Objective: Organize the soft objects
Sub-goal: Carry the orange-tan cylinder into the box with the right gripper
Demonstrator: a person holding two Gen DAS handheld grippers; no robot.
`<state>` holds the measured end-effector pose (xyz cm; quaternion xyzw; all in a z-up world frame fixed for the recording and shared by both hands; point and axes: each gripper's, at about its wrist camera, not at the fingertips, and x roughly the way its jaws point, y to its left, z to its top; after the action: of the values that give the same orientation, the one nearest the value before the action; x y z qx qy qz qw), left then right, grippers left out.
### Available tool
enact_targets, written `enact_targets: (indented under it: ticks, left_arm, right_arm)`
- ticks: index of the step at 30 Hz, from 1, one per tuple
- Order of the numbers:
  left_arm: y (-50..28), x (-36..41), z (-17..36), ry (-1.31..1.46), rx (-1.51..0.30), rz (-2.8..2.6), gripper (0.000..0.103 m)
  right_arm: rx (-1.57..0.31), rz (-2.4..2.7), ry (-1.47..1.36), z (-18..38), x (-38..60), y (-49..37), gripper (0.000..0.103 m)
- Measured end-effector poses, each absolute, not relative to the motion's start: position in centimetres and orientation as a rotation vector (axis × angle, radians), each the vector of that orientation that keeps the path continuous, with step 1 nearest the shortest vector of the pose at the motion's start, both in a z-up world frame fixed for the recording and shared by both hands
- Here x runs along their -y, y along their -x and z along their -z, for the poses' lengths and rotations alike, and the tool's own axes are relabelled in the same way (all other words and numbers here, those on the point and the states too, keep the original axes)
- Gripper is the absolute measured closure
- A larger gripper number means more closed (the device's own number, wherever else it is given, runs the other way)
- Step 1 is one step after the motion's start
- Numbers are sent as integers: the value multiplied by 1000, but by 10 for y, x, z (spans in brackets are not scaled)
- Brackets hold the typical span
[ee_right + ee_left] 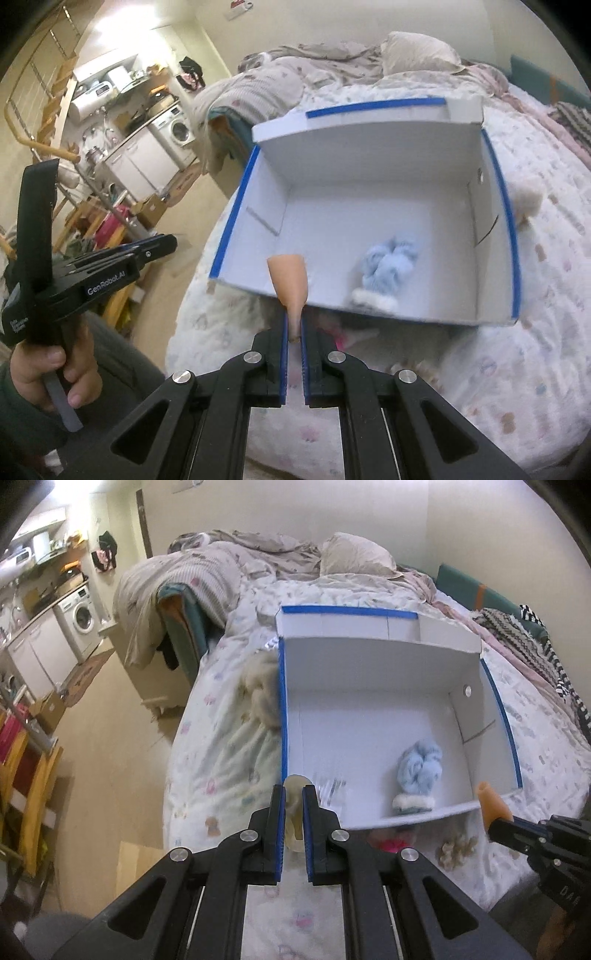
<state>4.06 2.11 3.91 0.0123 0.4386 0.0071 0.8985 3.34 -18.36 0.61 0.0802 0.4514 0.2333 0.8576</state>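
Both claws loaded, short of the box's near wall.

Left gripper [293, 797] clamped on a pale translucent soft piece [295, 786], box corner just ahead. Right gripper [294, 325] pinching the narrow end of a peach cone-shaped piece [290, 280], white box [369, 206] directly ahead; blue fluffy item [388, 266] already inside, ahead-right. Best to carry each past the rim, lower, then release over bare floor, clear of the blue item.

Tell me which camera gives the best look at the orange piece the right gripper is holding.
The right wrist view. There the orange piece stands centred, its narrow end pinched in the right gripper and its wide end over the near wall of the white box. The left wrist view shows only its small tip at the frame's right edge.
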Motion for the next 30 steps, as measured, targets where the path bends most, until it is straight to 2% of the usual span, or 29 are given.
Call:
enact_targets:
  ticks: [14, 30]
  left_arm:
    - [-109, -10, -24, -60, -940, 14, 95]
    - [-151, 13, 46, -101, -1018, 64, 95]
  right_arm:
    - [-953, -414, -202, 5, 201, -107, 95]
    - [-1060, -361, -203, 56, 191, -147, 95]
